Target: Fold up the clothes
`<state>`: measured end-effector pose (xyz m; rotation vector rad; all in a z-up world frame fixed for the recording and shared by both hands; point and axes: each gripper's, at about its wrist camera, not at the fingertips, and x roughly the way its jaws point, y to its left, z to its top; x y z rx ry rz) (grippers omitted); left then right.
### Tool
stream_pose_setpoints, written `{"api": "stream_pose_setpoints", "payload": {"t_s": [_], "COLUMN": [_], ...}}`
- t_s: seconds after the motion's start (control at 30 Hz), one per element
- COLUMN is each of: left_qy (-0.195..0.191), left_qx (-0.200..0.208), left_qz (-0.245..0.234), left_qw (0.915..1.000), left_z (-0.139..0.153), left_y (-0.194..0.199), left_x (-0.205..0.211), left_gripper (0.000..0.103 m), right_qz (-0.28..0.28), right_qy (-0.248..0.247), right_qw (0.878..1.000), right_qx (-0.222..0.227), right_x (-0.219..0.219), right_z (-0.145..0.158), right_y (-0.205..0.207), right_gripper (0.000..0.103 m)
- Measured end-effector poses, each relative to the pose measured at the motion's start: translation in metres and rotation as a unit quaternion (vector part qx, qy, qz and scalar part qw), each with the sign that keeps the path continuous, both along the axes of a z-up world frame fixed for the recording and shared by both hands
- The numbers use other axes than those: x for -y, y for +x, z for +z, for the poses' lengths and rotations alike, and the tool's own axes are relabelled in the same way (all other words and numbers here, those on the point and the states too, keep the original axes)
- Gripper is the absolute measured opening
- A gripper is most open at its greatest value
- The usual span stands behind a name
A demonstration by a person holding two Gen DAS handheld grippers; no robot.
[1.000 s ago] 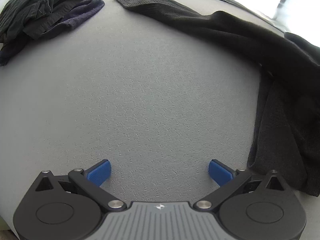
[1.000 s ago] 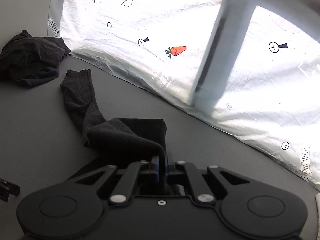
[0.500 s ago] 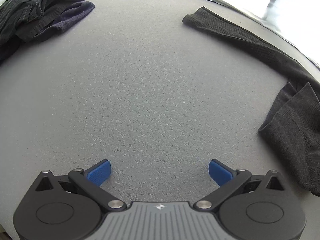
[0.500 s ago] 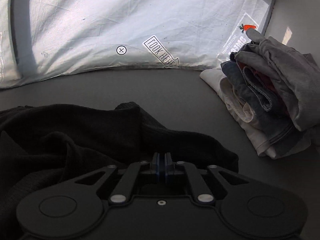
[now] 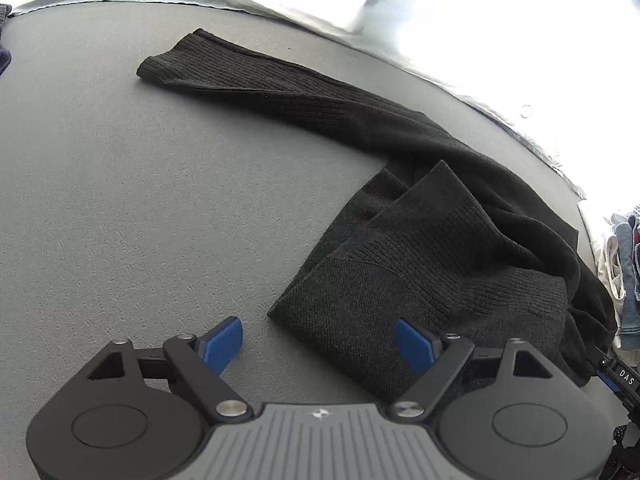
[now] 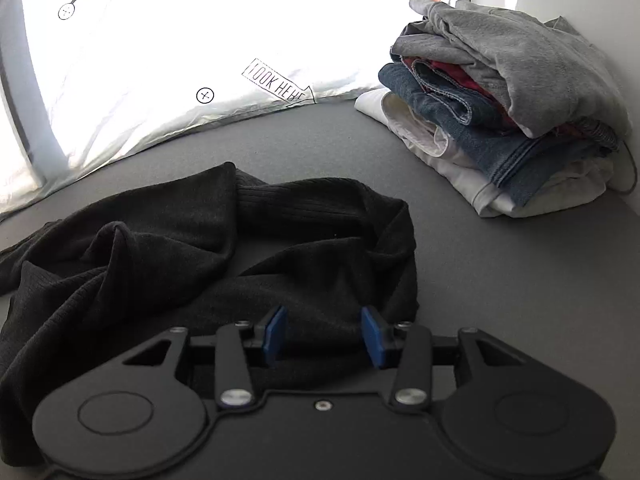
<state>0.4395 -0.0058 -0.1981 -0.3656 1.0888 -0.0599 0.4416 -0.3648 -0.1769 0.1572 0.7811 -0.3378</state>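
As the left wrist view looks along its fingers, the left claw (image 5: 318,342) hangs low over the grey surface (image 5: 120,208) with its blue pads spread wide and nothing between them. The black knit garment (image 5: 420,248) lies just ahead, one long ribbed sleeve (image 5: 240,76) trailing away from the crumpled body toward the bright sheet (image 5: 500,20) at the far edge. A ribbed hem corner of the garment sits closest to this claw, partly between the open pads, which looks like a line-up for a pinch there so the cloth can be drawn flat. In the right wrist view, the right claw (image 6: 325,336) is also parted, less widely, with its pads just above or on a bunched fold of the same garment (image 6: 160,248); whether cloth lies between the pads I cannot tell, but they are not closed on it. Beyond the garment, well apart from it, a stack of folded clothes (image 6: 500,112) stands in the corner beside the printed sheet (image 6: 180,40), likely out of the way so the surface around the garment is free for spreading and folding.
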Motion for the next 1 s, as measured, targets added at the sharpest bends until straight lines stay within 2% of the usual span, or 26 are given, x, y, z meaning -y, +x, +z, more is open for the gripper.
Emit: {"api": "stream_pose_setpoints", "payload": {"t_s": [0.07, 0.13, 0.2, 0.27, 0.37, 0.47, 0.57, 0.73, 0.87, 1.0], "left_qy": [0.016, 0.039, 0.049, 0.028, 0.024, 0.028, 0.051, 0.105, 0.12, 0.135], "left_qx": [0.011, 0.022, 0.025, 0.028, 0.037, 0.05, 0.068, 0.088, 0.081, 0.07], "left_qz": [0.0, 0.0, 0.004, 0.026, 0.06, 0.092, 0.127, 0.187, 0.248, 0.309], "left_qw": [0.9998, 0.999, 0.9985, 0.9989, 0.9972, 0.9941, 0.9883, 0.9727, 0.9578, 0.9388], "left_z": [0.0, 0.001, 0.002, 0.003, 0.008, 0.018, 0.03, 0.048, 0.051, 0.054], "left_y": [0.0, -0.001, -0.002, -0.006, -0.013, -0.019, -0.026, -0.042, -0.069, -0.106], "left_x": [0.006, 0.008, 0.005, -0.009, -0.026, -0.047, -0.07, -0.109, -0.154, -0.199], "left_gripper": [0.061, 0.029, 0.007, 0.005, 0.005, 0.005, 0.005, 0.005, 0.005, 0.005], "right_qz": [0.001, -0.002, -0.008, -0.014, -0.015, -0.015, -0.016, -0.019, -0.018, -0.009], "right_qy": [-0.006, -0.008, -0.003, 0.0, -0.003, -0.007, -0.011, -0.013, -0.014, -0.014], "right_qw": [1.0, 1.0, 1.0, 1.0, 1.0, 1.0, 1.0, 1.0, 1.0, 1.0], "right_qx": [0.003, 0.005, 0.006, 0.007, 0.009, 0.014, 0.017, 0.018, 0.019, 0.019], "right_x": [0.0, 0.001, 0.005, 0.007, 0.008, 0.009, 0.01, 0.009, 0.004, -0.007], "right_z": [0.002, 0.002, 0.002, 0.003, 0.005, 0.01, 0.014, 0.019, 0.022, 0.024], "right_y": [0.0, -0.001, -0.002, -0.003, -0.004, -0.007, -0.013, -0.024, -0.034, -0.044], "right_gripper": [0.049, 0.049, 0.049, 0.049, 0.049, 0.049, 0.049, 0.049, 0.049, 0.049]}}
